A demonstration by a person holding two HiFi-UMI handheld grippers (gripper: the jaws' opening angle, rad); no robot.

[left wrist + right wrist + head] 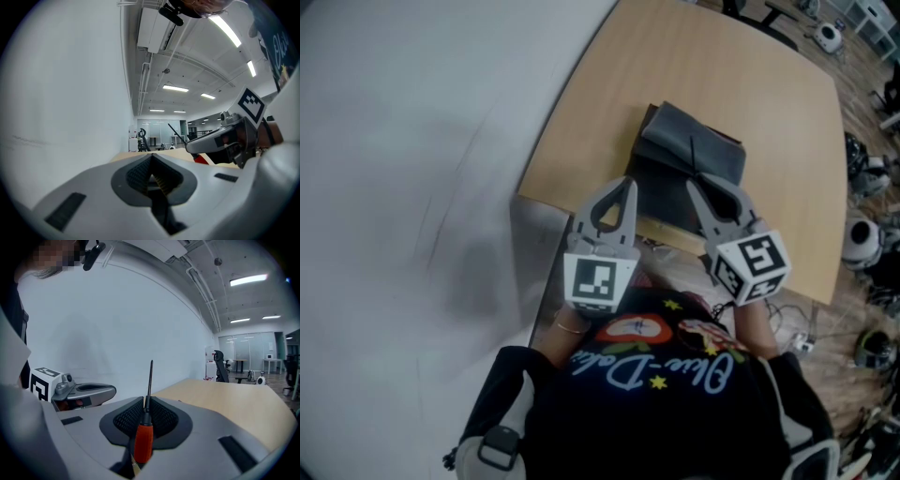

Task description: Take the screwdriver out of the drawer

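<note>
My right gripper [146,401] is shut on the screwdriver [144,439]. Its red handle sits low between the jaws and its dark shaft [150,378] points straight up past the tips. In the head view the right gripper [694,184] and the left gripper [627,182] are held side by side over the near edge of the wooden table [769,112], tips toward a dark grey fabric drawer box [689,150]. The left gripper [151,157] is shut with nothing between its jaws. In the left gripper view, the right gripper [224,138] shows a bit of red handle [200,159].
A white wall [412,150] runs along the table's left side. Round white devices and cables [862,239] lie on the floor to the right. An office chair [219,366] stands beyond the table's far end.
</note>
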